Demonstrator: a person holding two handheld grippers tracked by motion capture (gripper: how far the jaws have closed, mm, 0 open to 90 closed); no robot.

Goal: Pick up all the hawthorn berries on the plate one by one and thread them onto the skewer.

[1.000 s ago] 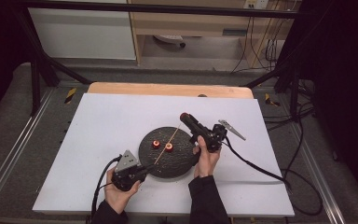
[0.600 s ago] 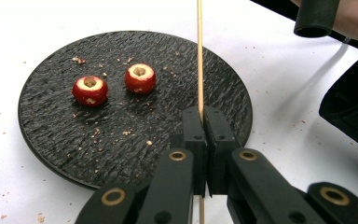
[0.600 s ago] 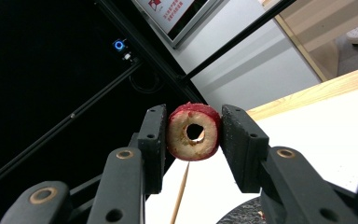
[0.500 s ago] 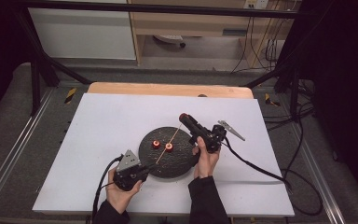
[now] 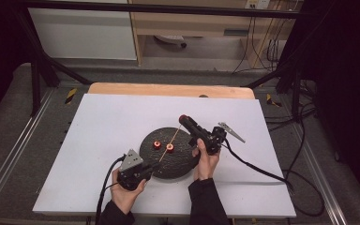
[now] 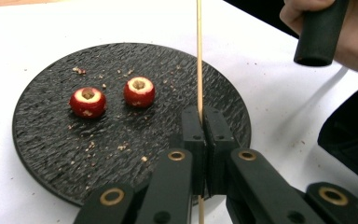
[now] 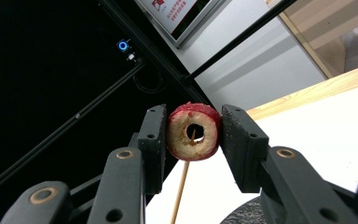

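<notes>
A thin wooden skewer [image 6: 198, 56] is clamped in my left gripper [image 6: 204, 115], which is shut on its lower part over the near edge of a black round plate [image 6: 51, 149]. In the high view the skewer [image 5: 169, 144] slants up from the left gripper [image 5: 153, 165] to my right gripper [image 5: 183, 118]. The right gripper [image 7: 194, 122] is shut on a cored red fruit piece [image 7: 186, 148], and the skewer's tip [image 7: 192, 135] sits in its hole. Two more cored red fruit pieces [image 6: 88, 101] [image 6: 139, 91] lie on the plate.
The plate [image 5: 183, 161] lies mid-table on a white board [image 5: 103, 122], strewn with small crumbs [image 6: 121, 147]. A wooden table edge [image 5: 168, 89] runs behind the board. Cables [image 5: 262, 171] trail off to the right. Black frame bars and a dark curtain stand around the table.
</notes>
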